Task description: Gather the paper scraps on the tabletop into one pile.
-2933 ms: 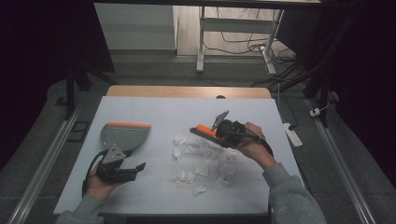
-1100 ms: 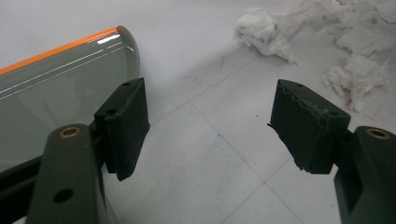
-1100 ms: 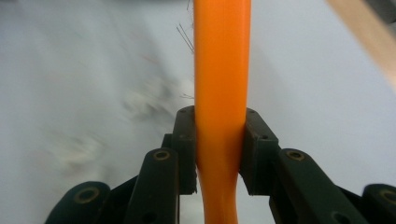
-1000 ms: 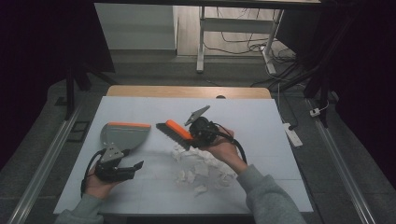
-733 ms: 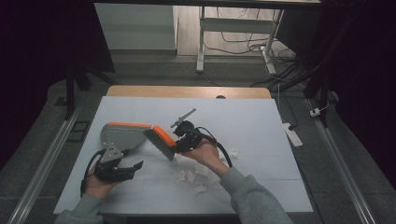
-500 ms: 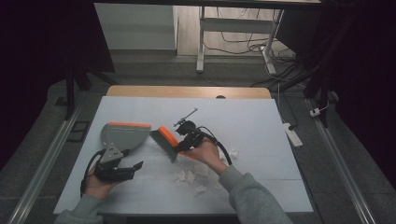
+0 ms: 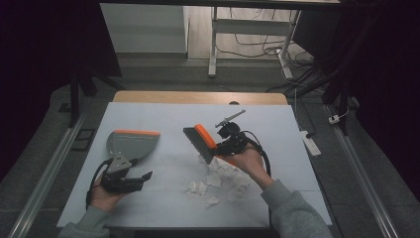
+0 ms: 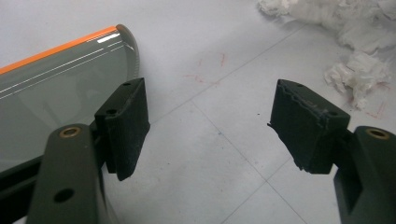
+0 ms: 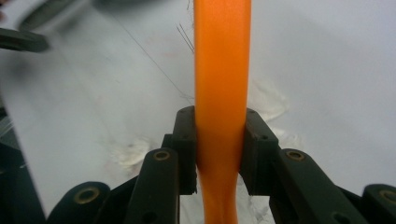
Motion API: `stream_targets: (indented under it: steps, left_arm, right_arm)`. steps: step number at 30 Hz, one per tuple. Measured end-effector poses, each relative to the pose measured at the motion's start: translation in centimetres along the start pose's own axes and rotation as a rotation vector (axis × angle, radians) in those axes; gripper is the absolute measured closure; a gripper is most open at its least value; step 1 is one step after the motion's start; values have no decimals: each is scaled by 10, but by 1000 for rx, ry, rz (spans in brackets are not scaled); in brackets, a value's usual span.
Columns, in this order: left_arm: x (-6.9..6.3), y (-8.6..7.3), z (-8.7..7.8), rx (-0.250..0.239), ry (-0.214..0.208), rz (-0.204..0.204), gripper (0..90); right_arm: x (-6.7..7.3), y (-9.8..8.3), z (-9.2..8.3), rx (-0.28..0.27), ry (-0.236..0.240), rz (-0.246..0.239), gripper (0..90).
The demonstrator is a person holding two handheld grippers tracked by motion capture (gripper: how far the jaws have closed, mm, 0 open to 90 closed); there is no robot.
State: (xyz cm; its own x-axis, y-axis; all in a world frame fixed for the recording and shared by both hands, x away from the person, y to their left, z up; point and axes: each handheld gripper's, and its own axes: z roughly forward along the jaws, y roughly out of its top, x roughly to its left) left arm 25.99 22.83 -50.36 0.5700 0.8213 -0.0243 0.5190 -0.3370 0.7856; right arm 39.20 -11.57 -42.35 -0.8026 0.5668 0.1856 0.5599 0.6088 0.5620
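Firmly between claw (image 9: 219,149) pads: brush (image 9: 222,70).

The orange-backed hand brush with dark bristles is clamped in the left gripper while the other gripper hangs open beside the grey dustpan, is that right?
Not quite: the orange-backed hand brush is clamped in the right gripper, as the right gripper view shows. The left gripper is the open one beside the grey dustpan.
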Motion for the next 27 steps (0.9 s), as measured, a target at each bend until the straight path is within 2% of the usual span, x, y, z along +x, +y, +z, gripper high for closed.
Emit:
stream_targets:
  steps: [3,6,9,15,19,22,24,25,26,27]
  left_arm:
    - [0,0,0,0,1,-1,290]
    - [0,0,-1,-1,3,0,290]
    - [1,0,-1,-3,3,-3,290]
    - [1,-1,-2,-4,5,-6,290]
    - [1,-1,-1,-3,6,-6,290]
    - [1,-1,-1,-1,6,-2,290]
    - [1,-1,-1,-1,5,-6,290]
    - [1,-1,-1,-1,6,-5,290]
    - [1,-1,-1,-1,7,-6,290]
    - [1,-1,-1,-1,6,-6,290]
  right_arm:
    - [9,4,-17,-37,2,-31,706]
    - [20,3,-22,-34,20,-56,707]
    - [36,-2,-13,13,68,-84,706]
    - [76,-18,15,143,126,-227,706]
    - [92,-28,30,231,161,-293,706]
    - [96,-34,42,299,128,-331,706]
    - [89,-32,41,291,92,-322,707]
    - [84,-31,41,294,56,-336,707]
    - [77,-30,41,299,32,-319,707]
    - [69,-30,40,303,37,-291,706]
